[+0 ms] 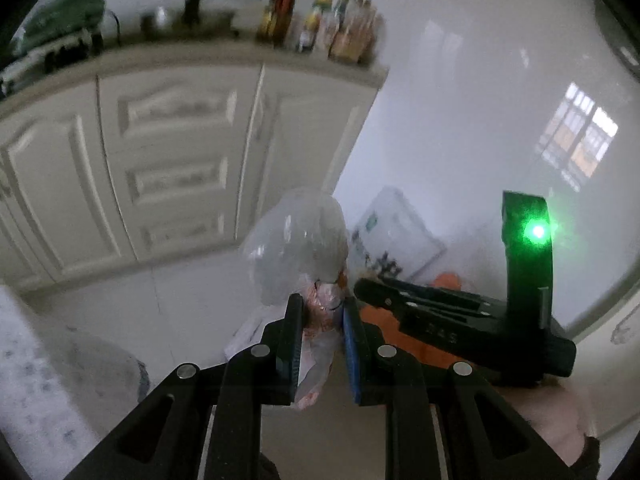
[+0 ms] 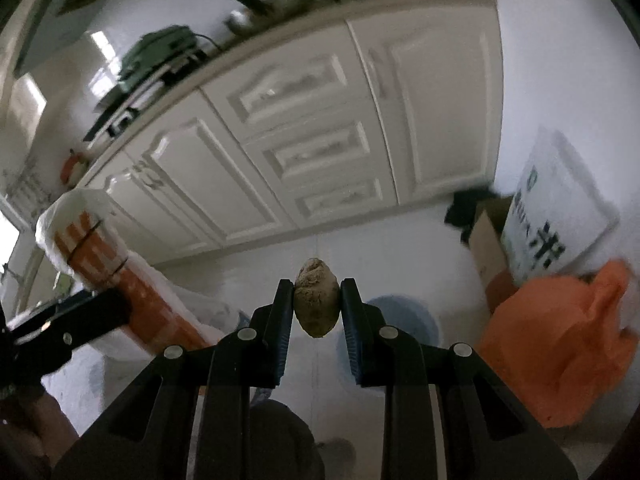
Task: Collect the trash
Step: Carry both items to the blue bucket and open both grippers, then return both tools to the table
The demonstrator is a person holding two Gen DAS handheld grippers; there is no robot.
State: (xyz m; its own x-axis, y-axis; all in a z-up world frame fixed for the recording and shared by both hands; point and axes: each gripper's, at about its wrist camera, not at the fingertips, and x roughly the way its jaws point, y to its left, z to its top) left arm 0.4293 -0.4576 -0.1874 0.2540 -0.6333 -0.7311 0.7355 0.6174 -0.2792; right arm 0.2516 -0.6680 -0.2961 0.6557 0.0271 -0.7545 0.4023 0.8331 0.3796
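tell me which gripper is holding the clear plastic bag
The left gripper pinches the crumpled clear plastic bag; the right gripper grips a small brown lump instead.

White panelled cabinets (image 2: 304,128) stand on a glossy white floor (image 1: 460,128)

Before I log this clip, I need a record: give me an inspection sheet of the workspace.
Surface: white tiled floor.
Job's things: clear plastic bag; brownish lump.
Clutter: orange bag, cardboard box, printed white sack, lined orange bin.
Grippers: left gripper clamps the plastic bag; right gripper clamps the lump.
Cables: dark cord on the counter.
Surroundings: white cabinets, blurred bottles.
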